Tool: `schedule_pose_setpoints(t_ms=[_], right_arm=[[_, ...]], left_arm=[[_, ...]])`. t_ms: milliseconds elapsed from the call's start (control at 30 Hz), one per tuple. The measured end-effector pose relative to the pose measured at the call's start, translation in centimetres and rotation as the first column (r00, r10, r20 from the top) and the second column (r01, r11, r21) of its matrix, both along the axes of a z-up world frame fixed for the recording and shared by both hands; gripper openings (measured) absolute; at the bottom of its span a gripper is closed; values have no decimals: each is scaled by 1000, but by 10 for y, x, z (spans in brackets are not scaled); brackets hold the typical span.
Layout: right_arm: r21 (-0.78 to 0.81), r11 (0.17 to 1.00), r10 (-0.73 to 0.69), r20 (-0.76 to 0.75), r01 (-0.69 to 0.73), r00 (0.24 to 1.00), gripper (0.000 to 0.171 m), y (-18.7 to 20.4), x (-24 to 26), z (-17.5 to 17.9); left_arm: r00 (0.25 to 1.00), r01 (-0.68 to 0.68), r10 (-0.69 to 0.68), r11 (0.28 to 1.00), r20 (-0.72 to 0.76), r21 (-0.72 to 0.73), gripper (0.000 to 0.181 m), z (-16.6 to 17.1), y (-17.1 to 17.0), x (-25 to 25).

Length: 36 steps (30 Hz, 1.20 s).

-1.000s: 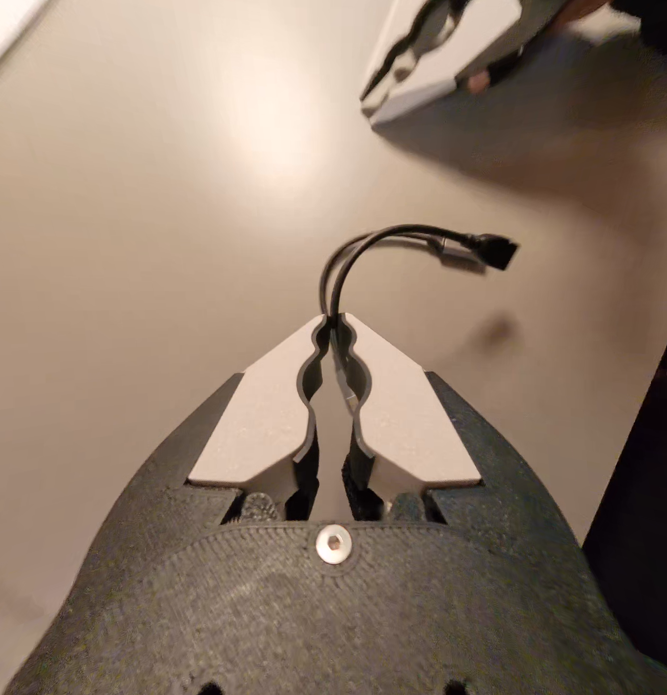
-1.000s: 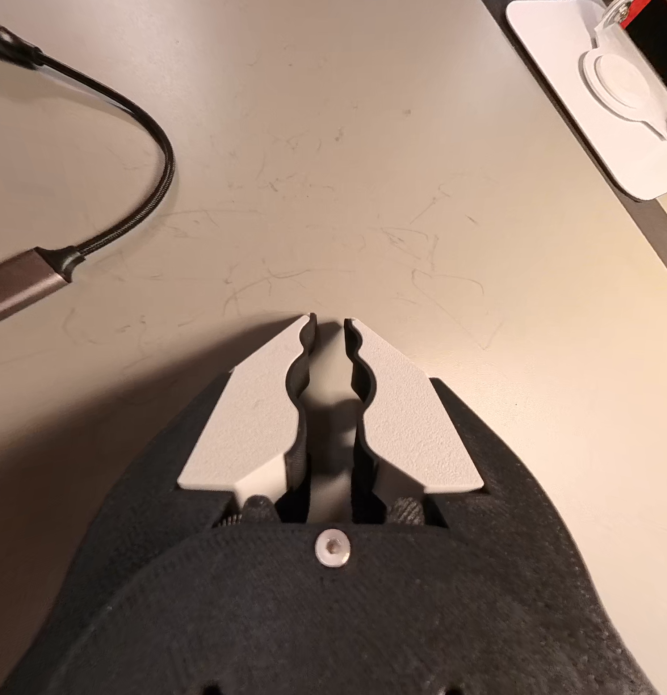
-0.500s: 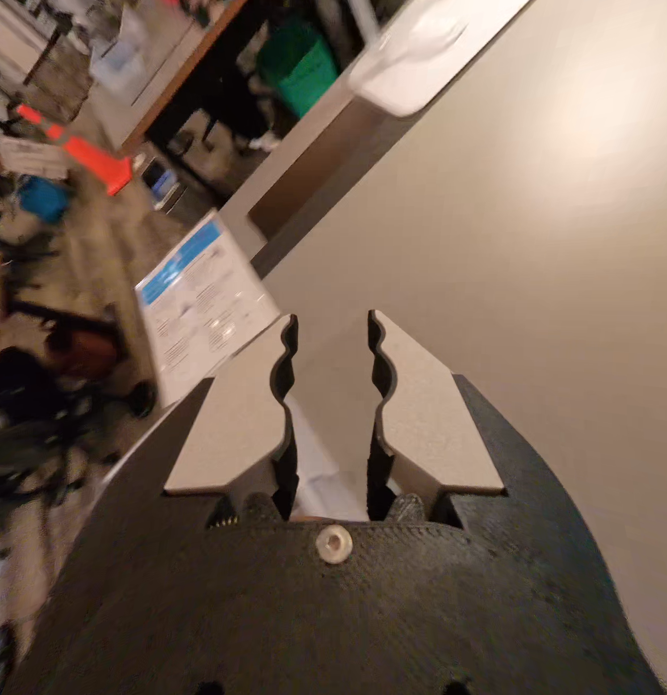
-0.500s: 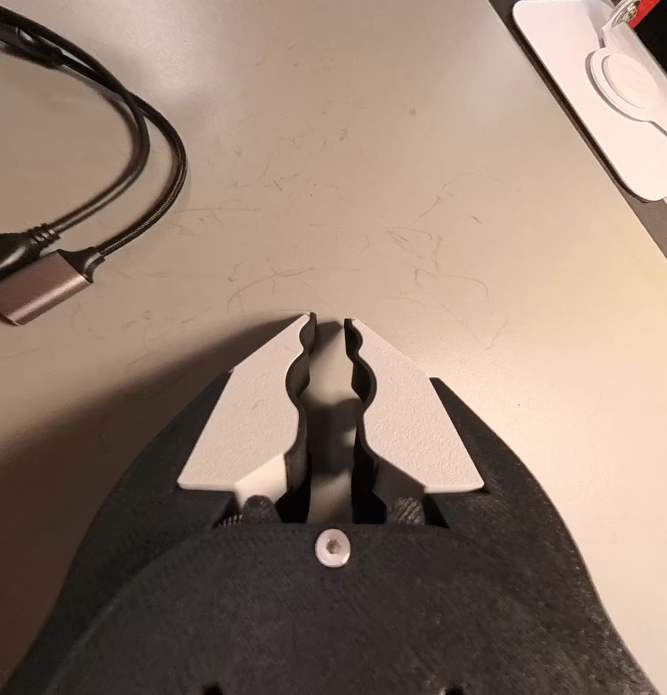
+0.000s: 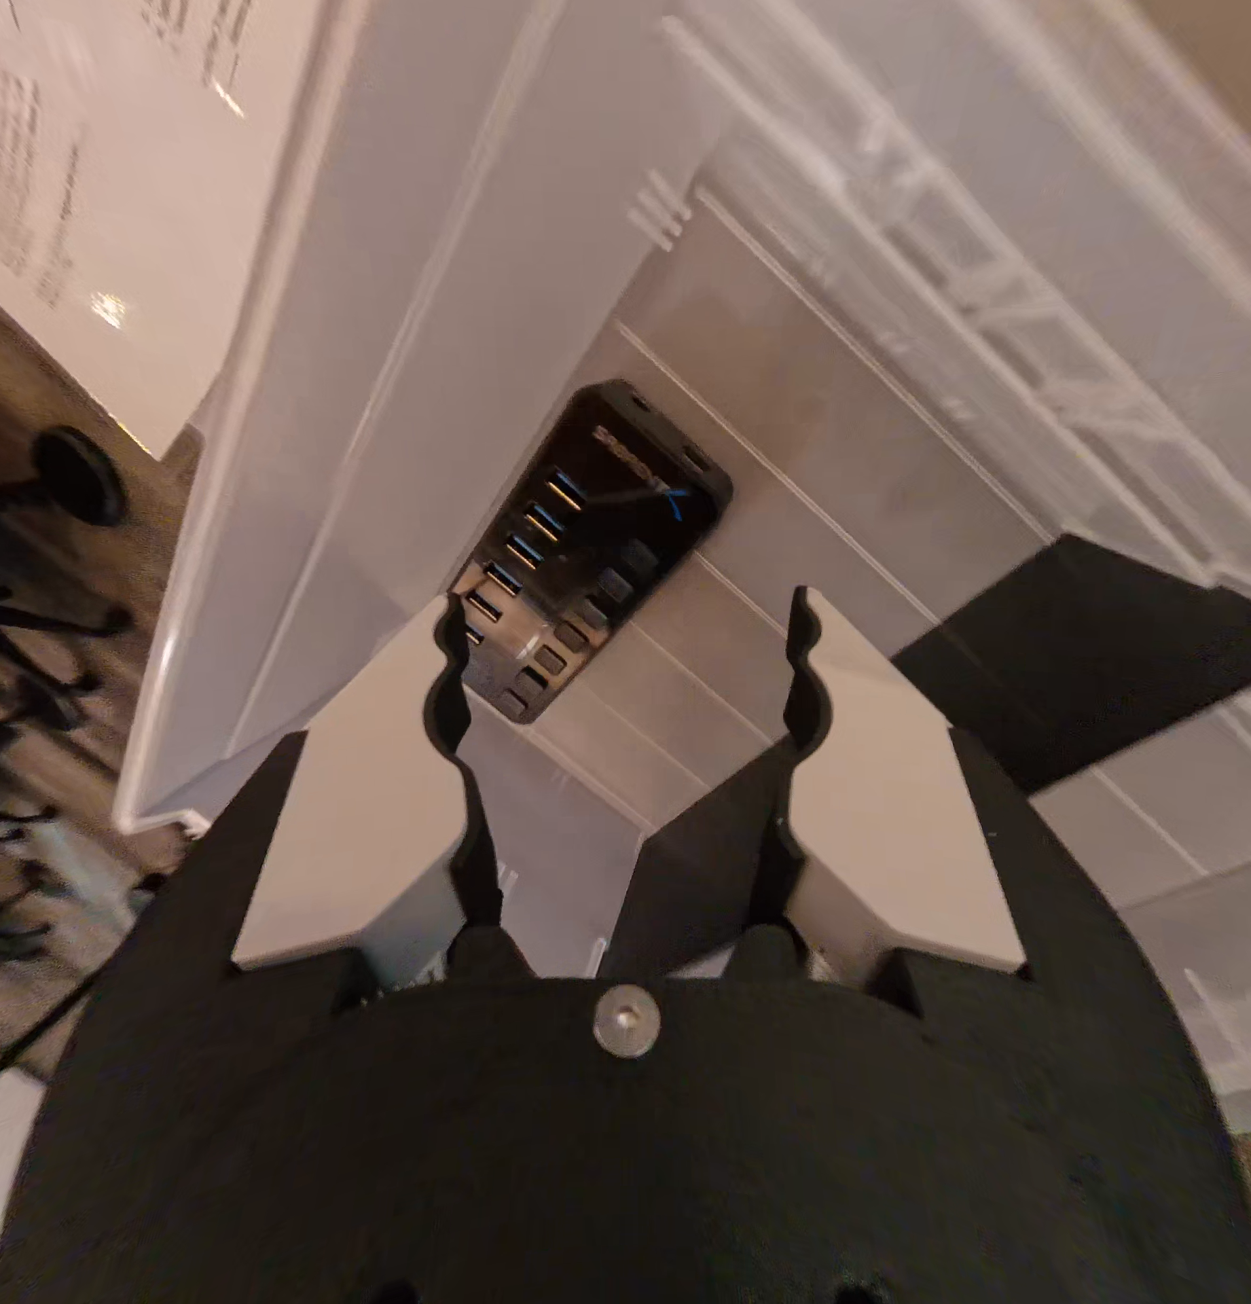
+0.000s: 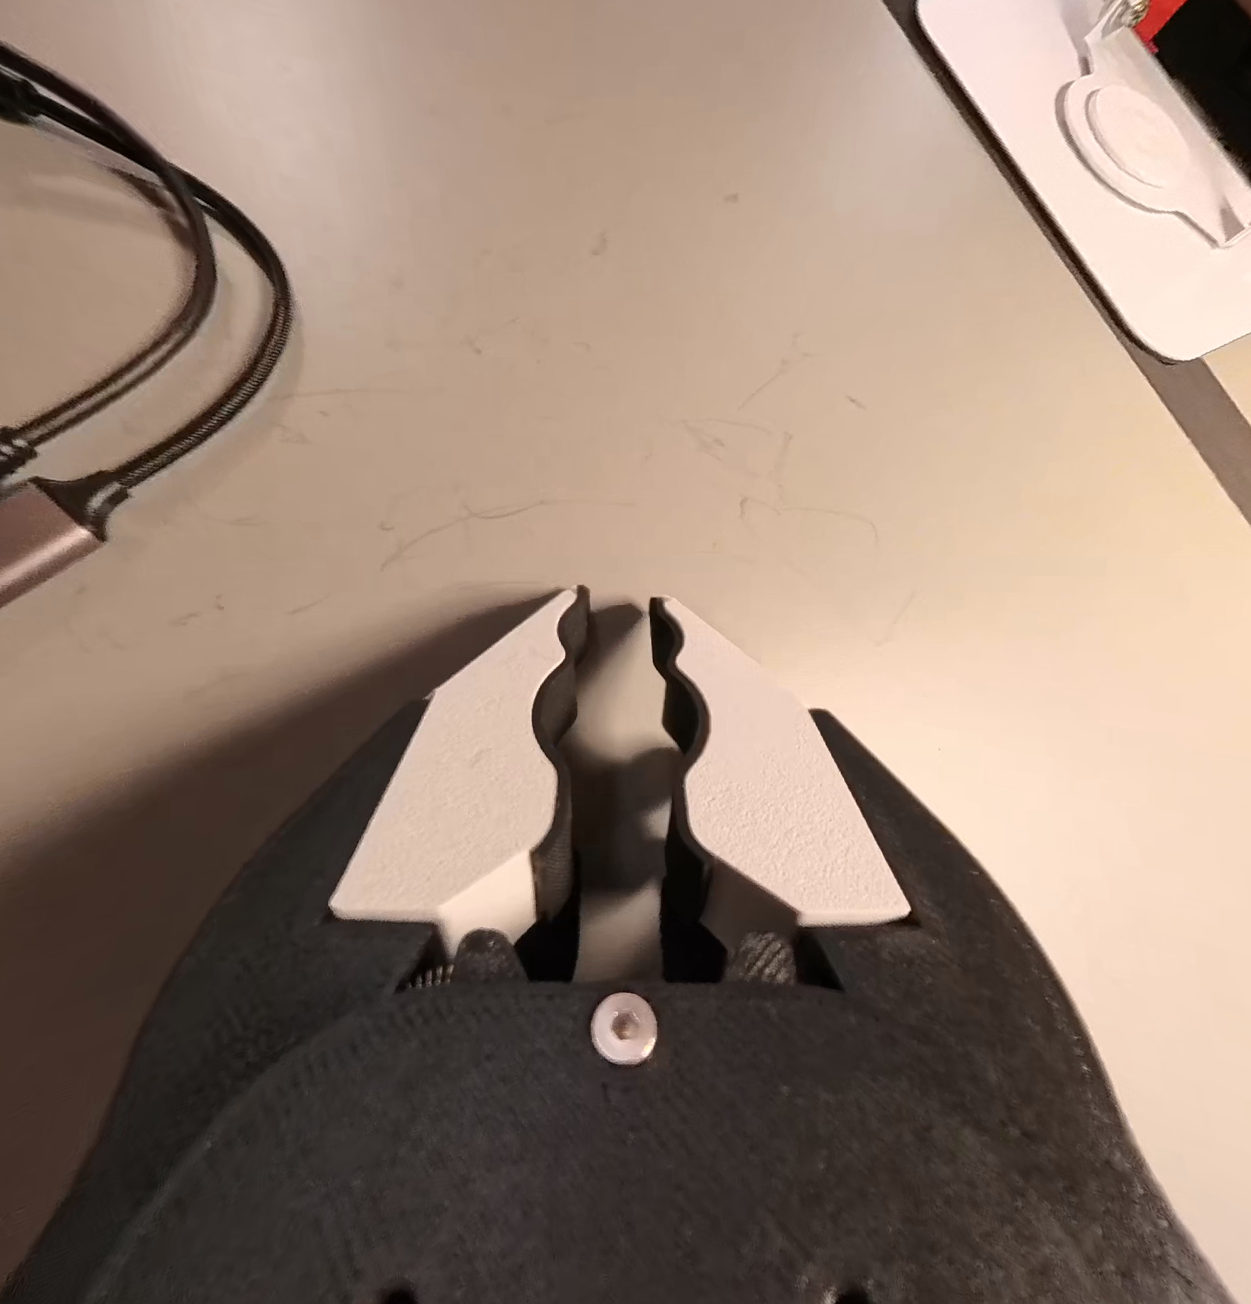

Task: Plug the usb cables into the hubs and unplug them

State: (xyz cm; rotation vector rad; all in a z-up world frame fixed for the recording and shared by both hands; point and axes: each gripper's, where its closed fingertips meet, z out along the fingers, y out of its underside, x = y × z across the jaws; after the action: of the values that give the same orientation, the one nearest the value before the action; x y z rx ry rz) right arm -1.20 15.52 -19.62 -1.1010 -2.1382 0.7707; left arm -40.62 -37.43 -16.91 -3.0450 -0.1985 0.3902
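Hovering over a white plastic bin (image 5: 369, 395), your left gripper (image 5: 626, 614) has its jaws spread wide and empty, lined up on the black multi-port USB hub (image 5: 594, 543) lying on the bin floor. The hub sits just beyond the fingertips, its lower corner hidden behind your left finger, not yet touched as far as I can tell.

Over on the beige table (image 6: 608, 317), your right gripper (image 6: 615, 600) is narrowed to a slim gap with nothing between the fingers. The two black USB cables (image 6: 241, 296) loop at the far left, well apart from it, beside a grey metal adapter (image 6: 23, 550). A white plastic stand (image 6: 1102, 155) sits at the table's far right edge.

Now the risks, as I judge them. That hub looks glossy and lies flat, so closing across its slick sides could let it skid or twist out. The bin walls crowd your wide jaws, too; a tilted descent could catch a wall. And those cables overlap, so grabbing one may drag the other along.
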Motion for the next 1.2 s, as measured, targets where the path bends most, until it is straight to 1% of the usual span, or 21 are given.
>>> schedule_pose_setpoints(t_ms=[67, 133, 167, 267, 300, 333, 367, 400, 467, 500, 533, 600, 667, 733, 800, 933, 1033, 1100, 1133, 1167, 1200], right_arm=[[22, 1000, -5, -15, 5, 1000, 18, 4, -3, 0], [16, 1000, -8, -10, 9, 1000, 17, 6, -3, 0], [14, 1000, -10, -9, 10, 1000, 17, 6, -4, 0], [16, 1000, -8, -11, 8, 1000, 17, 7, -4, 0], [19, 1000, -6, -13, 7, 1000, 17, 7, -5, 0], [17, 1000, -4, -11, 4, 1000, 17, 7, -5, 0], [15, 1000, -4, -9, 4, 1000, 17, 7, -5, 0], [15, 1000, -3, -10, 3, 1000, 17, 8, -6, 0], [16, 1000, -4, -10, 4, 1000, 17, 9, -6, 0], [17, 1000, -4, -12, 5, 1000, 17, 9, -6, 0], [21, 1000, -4, -14, 5, 1000, 17, 9, -6, 1], [26, 1000, -4, -18, 4, 1000, 17, 9, -6, 1], [27, 1000, -3, -19, 4, 1000, 16, 8, -5, 1], [25, 1000, -3, -17, 3, 1000, 16, 9, -5, 1], [24, 1000, -3, -16, 3, 1000, 16, 9, -5, 1], [26, 1000, -2, -17, 2, 1000, 16, 8, -5, 1], [31, 1000, 0, -21, 0, 1000, 16, 8, -5, 1], [33, 999, 1, -23, 0, 1000, 16, 8, -5, 1], [32, 999, 0, -23, 0, 1000, 16, 8, -5, 1], [32, 999, 0, -22, 1, 1000, 16, 8, -5, 1], [31, 1000, 0, -22, 1, 1000, 15, 8, -5, 1]], left_arm=[[999, -37, 36, 998, 34, 42, 96, -7, 3, -8], [998, -33, 31, 999, 53, 42, 100, -19, 2, -10], [998, -29, 27, 999, 54, 38, 107, -26, 2, -11], [995, -70, 62, 992, 77, 102, 106, -27, 9, -8], [994, -86, 78, 989, 78, 117, 108, -27, 10, -8], [991, -104, 91, 985, 99, 136, 115, -27, 14, -5], [987, -120, 101, 980, 126, 160, 117, -25, 18, -2], [984, -123, 95, 975, 151, 184, 115, -23, 23, 2], [983, -82, 45, 974, 176, 210, 108, -20, 32, 10], [985, -48, 13, 979, 172, 201, 106, -20, 33, 13], [986, -12, -18, 984, 165, 176, 107, -21, 33, 15], [987, 88, -98, 993, 126, 83, 110, -26, 26, 16], [978, 185, -184, 983, 97, 0, 111, -28, 21, 16], [973, 199, -194, 979, 121, -30, 107, -29, 23, 18], [971, 204, -196, 978, 137, -51, 108, -30, 22, 19], [968, 217, -211, 976, 139, -28, 107, -30, 23, 17], [967, 219, -218, 976, 130, 6, 103, -30, 25, 15], [976, 195, -197, 980, 93, 29, 87, -27, 28, 6], [975, 205, -207, 978, 86, 24, 79, -27, 28, 5], [972, 222, -223, 975, 76, 23, 74, -26, 28, 5], [972, 226, -227, 974, 68, 17, 73, -26, 28, 5]])
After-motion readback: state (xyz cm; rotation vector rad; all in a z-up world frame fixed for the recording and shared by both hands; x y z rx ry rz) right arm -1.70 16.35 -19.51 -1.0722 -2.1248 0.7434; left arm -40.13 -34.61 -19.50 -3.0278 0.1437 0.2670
